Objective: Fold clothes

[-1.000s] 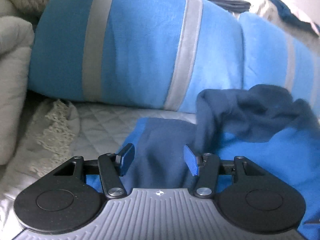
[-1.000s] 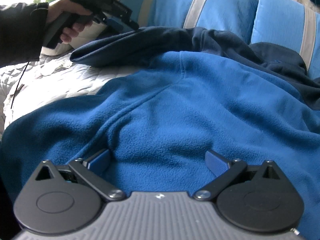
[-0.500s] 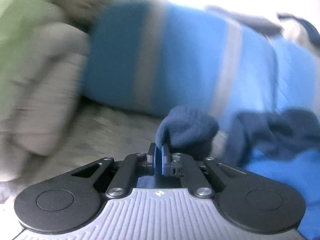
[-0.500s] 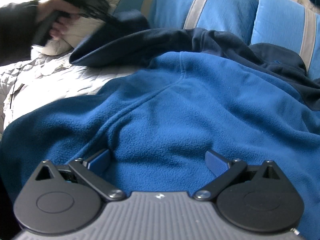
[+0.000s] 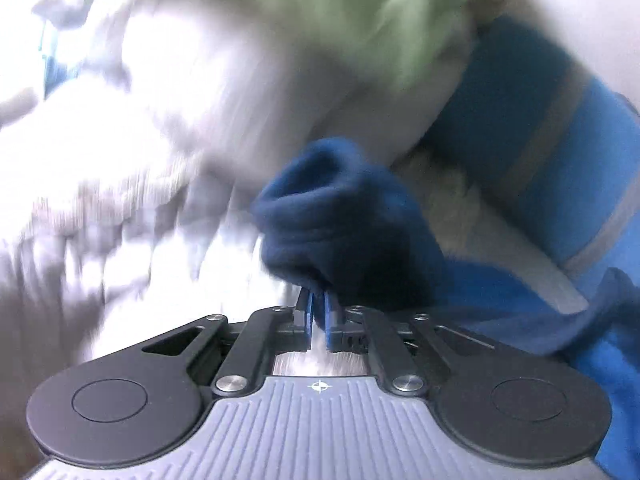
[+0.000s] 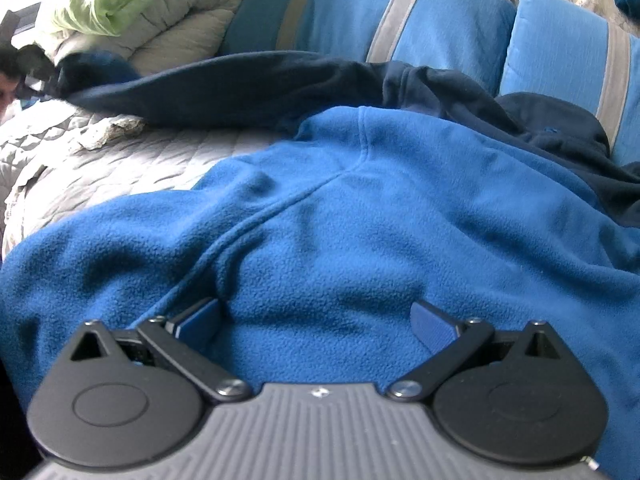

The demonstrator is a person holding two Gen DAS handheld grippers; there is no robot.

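A two-tone fleece lies on the bed: its bright blue body [image 6: 360, 216] fills the right wrist view and its navy sleeve [image 6: 240, 88] stretches out to the far left. My left gripper [image 5: 318, 300] is shut on the navy sleeve cuff [image 5: 340, 216], which bunches above the blue pads; that view is blurred by motion. In the right wrist view the left gripper [image 6: 44, 76] shows small and dark at the sleeve's far end. My right gripper [image 6: 316, 316] stands open, pads resting on the blue fleece with a wide hump of cloth between them.
Two blue pillows with grey stripes [image 6: 380, 12] [image 6: 568, 48] lean at the head of the bed. A beige duvet [image 6: 180, 32] and green cloth [image 6: 112, 0] are piled at the back left. A grey quilted cover [image 6: 120, 168] lies under the fleece.
My left gripper closed on the navy sleeve cuff and carried it far to the left, rolling as it went; the sleeve now lies pulled out straight. The right gripper stayed still.
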